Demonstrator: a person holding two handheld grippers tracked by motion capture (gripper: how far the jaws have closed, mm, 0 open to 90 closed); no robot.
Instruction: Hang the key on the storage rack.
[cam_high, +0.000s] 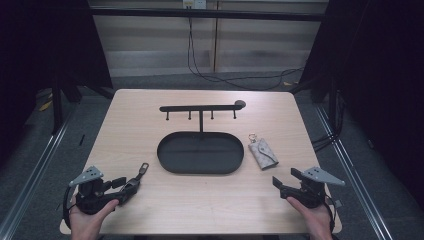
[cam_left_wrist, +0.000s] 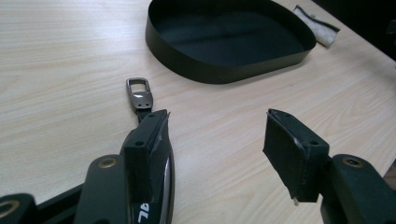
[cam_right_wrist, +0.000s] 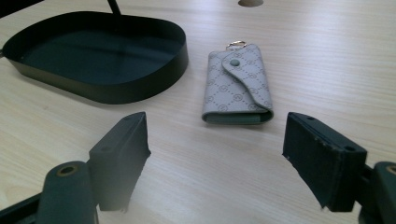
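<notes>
The left tongs (cam_left_wrist: 217, 135) are spread wide, with nothing pinched between the jaws. A dark key fob (cam_left_wrist: 140, 95) lies on the desk (cam_left_wrist: 60, 70); its metal loop pokes out just ahead of the left-hand jaw, and its body appears to run under or against that jaw, though contact cannot be told for sure. In the high view the left tongs (cam_high: 131, 183) are seen low at the near left of the desk, with the fob (cam_high: 142, 171) at their tips.

The right tongs (cam_right_wrist: 217, 158) are likewise spread wide and empty. Straight ahead of them, between the lines of the two jaws but apart from both, a grey patterned key pouch (cam_right_wrist: 238, 84) lies flat with its flap snapped shut. Farther out and to the left sits the black oval tray (cam_right_wrist: 140, 91), from which the hook rack (cam_high: 200, 108) rises.

Judged from this, the fob could be missed or flicked aside if the left jaws were closed now, since it lies off-centre beside one jaw rather than in the gap. The flat pouch could be pushed along the smooth desk toward the tray instead of being gripped.
</notes>
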